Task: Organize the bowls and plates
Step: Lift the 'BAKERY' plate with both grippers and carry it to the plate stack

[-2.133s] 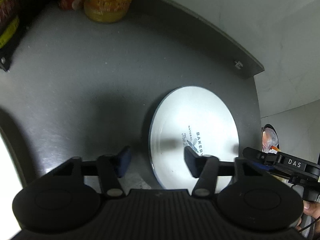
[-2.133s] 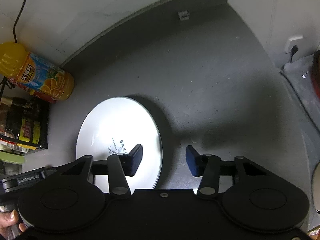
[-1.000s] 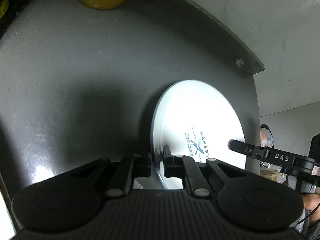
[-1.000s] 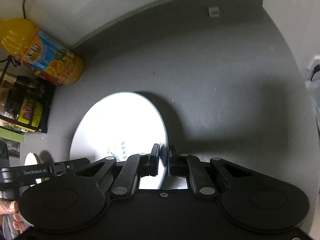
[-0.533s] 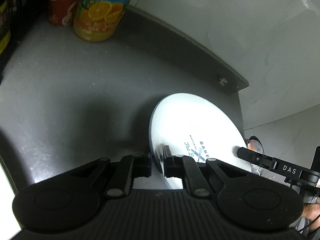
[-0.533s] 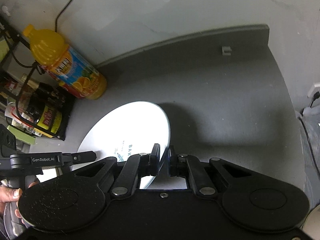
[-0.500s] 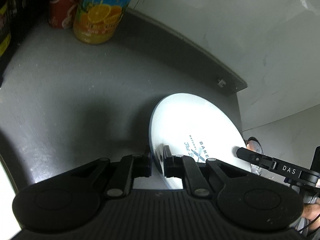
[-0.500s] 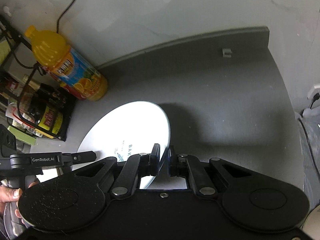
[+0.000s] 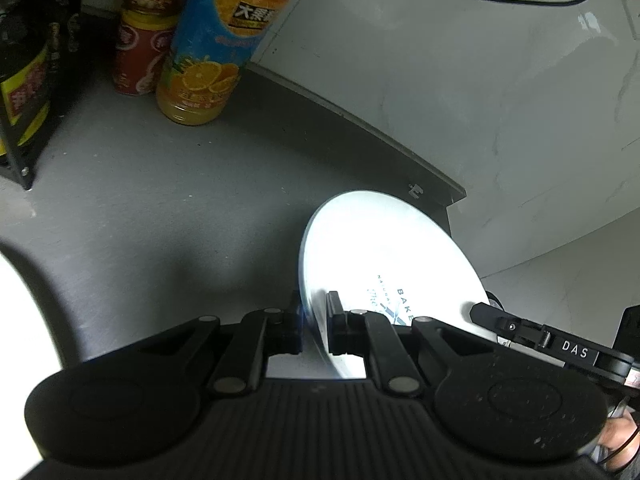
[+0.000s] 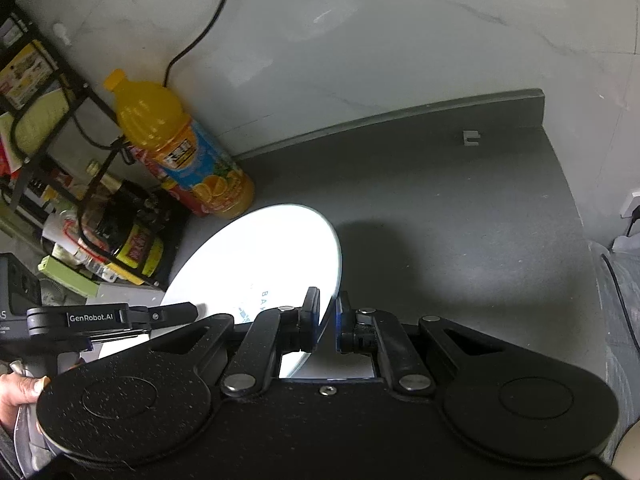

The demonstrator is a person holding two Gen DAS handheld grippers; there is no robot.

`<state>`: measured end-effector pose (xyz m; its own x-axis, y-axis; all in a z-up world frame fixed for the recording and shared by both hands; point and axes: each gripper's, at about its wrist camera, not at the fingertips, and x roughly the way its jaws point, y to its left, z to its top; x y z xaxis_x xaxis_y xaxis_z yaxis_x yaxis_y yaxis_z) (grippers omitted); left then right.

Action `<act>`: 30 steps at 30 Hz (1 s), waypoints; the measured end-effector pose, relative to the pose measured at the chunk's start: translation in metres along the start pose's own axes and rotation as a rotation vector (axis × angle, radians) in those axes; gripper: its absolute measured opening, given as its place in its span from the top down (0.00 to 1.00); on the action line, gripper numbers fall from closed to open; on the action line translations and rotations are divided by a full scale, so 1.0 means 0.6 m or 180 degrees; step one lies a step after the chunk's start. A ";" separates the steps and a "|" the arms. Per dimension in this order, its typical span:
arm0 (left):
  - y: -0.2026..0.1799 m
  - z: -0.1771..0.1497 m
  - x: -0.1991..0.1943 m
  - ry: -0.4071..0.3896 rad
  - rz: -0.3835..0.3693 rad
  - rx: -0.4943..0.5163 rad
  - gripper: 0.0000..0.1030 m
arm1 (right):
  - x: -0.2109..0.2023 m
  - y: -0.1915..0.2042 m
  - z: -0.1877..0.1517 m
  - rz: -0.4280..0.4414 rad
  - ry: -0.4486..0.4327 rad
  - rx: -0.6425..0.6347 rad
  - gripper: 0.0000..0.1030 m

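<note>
A white plate [image 9: 384,256] with blue "BAKERY" print is held off the dark grey counter [image 9: 160,200], between both grippers. My left gripper [image 9: 314,330] is shut on the plate's left rim. My right gripper [image 10: 328,322] is shut on the plate [image 10: 260,264] at its right rim. In the left wrist view the other gripper's arm marked "DAS" [image 9: 560,344] reaches the plate's far edge. In the right wrist view the "GenRobot.AI" gripper [image 10: 104,318] shows at the plate's left, held by a hand [image 10: 16,392].
An orange juice bottle [image 10: 180,152] and a red can [image 9: 140,48] stand at the counter's back left by a black wire rack [image 10: 60,184] of bottles. A low raised edge [image 10: 400,116] runs under the white wall. A black cable [image 10: 200,32] hangs down the wall.
Both grippers, open around the plate's rims two seconds ago, have shut on it and lifted it; the views now look from higher, showing more wall and bottle.
</note>
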<state>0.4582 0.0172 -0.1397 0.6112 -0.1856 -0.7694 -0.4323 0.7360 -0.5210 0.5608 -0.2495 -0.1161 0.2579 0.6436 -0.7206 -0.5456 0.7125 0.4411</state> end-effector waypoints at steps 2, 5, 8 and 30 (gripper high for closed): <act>0.004 -0.002 -0.008 -0.0034 0.0008 -0.0023 0.92 | -0.001 0.007 -0.004 0.0025 0.0009 -0.0024 0.93; 0.012 -0.010 -0.024 -0.0088 0.0026 -0.0052 0.92 | -0.003 0.021 -0.010 0.0082 0.0005 -0.0061 0.93; 0.024 -0.019 -0.041 -0.0154 0.0066 -0.0109 0.92 | -0.001 0.037 -0.013 0.0152 0.0013 -0.0106 0.92; 0.152 -0.127 -0.224 -0.0711 0.0584 -0.0836 0.92 | 0.059 0.211 -0.053 0.0804 0.0421 -0.0709 0.92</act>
<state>0.2862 0.0598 -0.1123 0.6247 0.1012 -0.7743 -0.6852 0.5466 -0.4814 0.4756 -0.1452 -0.1029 -0.0047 0.7396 -0.6731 -0.7430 0.4479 0.4973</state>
